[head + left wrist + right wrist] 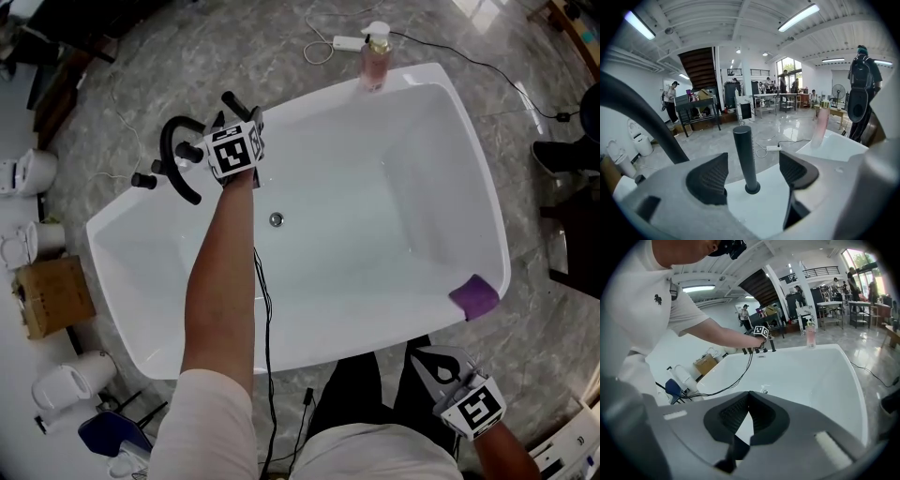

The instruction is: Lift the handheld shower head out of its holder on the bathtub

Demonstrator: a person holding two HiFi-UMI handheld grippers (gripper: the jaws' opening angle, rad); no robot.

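Left gripper [754, 173]: gapes wide open, black shower head [743, 150] straight up between the jaws, touching neither. Right gripper [746, 416]: pinches shut on nothing, white tub [811, 366] just ahead.

My left arm [220, 281]: bare, stretched straight forward. My left gripper [242, 111]: at that arm's end, tilted downward, jaws wide apart. My right gripper [427, 358]: held low, close to my body, jaws closed together, tips touching, empty.

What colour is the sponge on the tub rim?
Sponge: purple, best in head view.
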